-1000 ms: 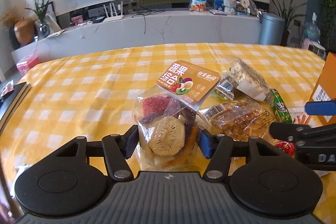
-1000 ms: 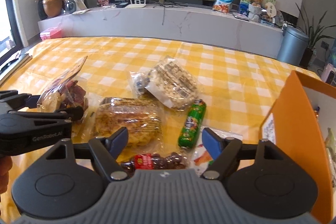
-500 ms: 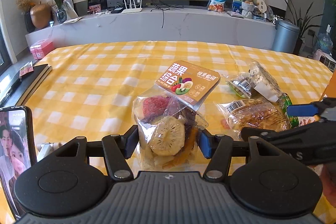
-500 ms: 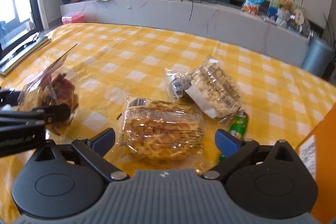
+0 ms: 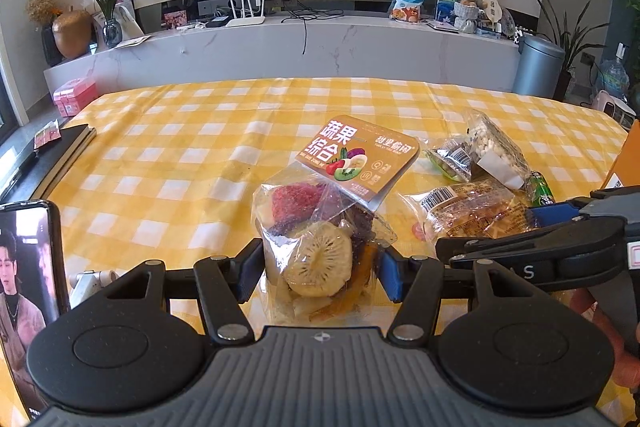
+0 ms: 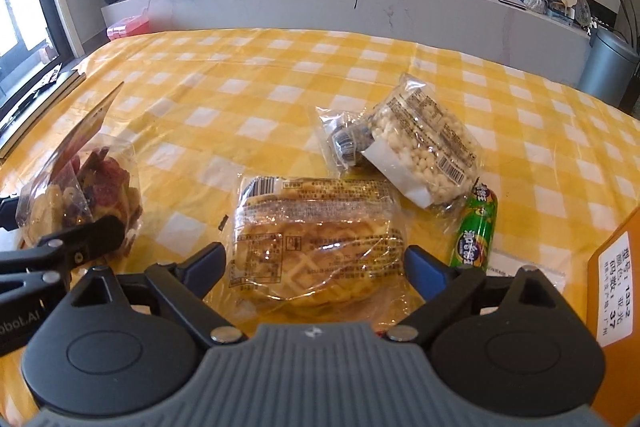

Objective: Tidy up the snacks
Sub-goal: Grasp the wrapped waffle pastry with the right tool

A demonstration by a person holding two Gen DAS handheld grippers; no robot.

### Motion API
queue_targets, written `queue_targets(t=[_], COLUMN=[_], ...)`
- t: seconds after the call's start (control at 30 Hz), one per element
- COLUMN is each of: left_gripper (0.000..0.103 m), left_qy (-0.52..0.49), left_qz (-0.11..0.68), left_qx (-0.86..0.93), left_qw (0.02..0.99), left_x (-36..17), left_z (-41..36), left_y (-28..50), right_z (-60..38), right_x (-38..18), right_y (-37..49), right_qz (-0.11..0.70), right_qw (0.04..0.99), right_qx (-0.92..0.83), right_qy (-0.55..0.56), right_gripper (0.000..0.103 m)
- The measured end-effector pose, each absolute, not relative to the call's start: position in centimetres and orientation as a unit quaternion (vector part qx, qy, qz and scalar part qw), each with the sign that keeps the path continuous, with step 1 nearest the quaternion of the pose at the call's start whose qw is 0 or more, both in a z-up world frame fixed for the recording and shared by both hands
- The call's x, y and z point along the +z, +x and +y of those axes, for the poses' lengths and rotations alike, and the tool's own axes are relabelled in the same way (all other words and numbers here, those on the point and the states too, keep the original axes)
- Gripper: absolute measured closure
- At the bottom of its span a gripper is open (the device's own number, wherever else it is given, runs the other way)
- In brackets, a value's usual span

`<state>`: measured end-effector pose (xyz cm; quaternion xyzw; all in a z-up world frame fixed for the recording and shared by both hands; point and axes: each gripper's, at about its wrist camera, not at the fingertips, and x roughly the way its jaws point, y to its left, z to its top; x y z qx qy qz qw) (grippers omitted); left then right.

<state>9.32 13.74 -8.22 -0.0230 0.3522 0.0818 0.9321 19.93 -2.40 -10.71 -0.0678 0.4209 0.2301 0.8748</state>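
My left gripper (image 5: 318, 269) is shut on a clear bag of dried fruit (image 5: 320, 239) with an orange header card, held above the yellow checked tablecloth (image 5: 180, 155); the bag also shows at the left of the right wrist view (image 6: 80, 195). My right gripper (image 6: 314, 265) is open, its jaws on either side of a wrapped waffle bread (image 6: 316, 247) lying on the cloth. Behind the bread lie a bag of white puffed balls (image 6: 424, 143), a small dark packet (image 6: 344, 143) and a green sausage stick (image 6: 476, 231).
An orange cardboard box (image 6: 616, 287) stands at the right edge of the table. A phone (image 5: 28, 291) stands at the left front, with a black notebook (image 5: 64, 155) further back. A marble TV shelf (image 5: 280, 43) and a grey bin (image 5: 538, 67) lie beyond the table.
My right gripper has moved left and forward from the sausage stick and red packet to straddle the waffle bread. My left gripper, still holding the fruit bag, has shifted left; the phone came into view.
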Motion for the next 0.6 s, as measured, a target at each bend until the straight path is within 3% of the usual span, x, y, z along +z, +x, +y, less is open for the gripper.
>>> queue_targets(t=[0.27,0.33,0.6], left_gripper=[0.036,0.036,0.036], left_qy=[-0.026,-0.027,-0.03], left_qz=[0.354,0.354,0.353], left_qx=[0.082,0.081,0.08], left_qw=[0.931,0.931,0.932], left_x=[-8.1,-8.0,-7.6], left_z=[13.6,13.5,13.3], left_y=[9.1,9.0,8.7], right_z=[-2.2,-2.1,-2.3], right_x=[-11.7,-11.8,-10.6], right_y=[20.5,20.2,19.6], right_qz=[0.436,0.427,0.419], right_qw=[0.867,0.871,0.874], right_qx=[0.233,0.229,0.229], right_qy=[-0.065,-0.082,-0.093], right_gripper=[0.007,0.017,0.032])
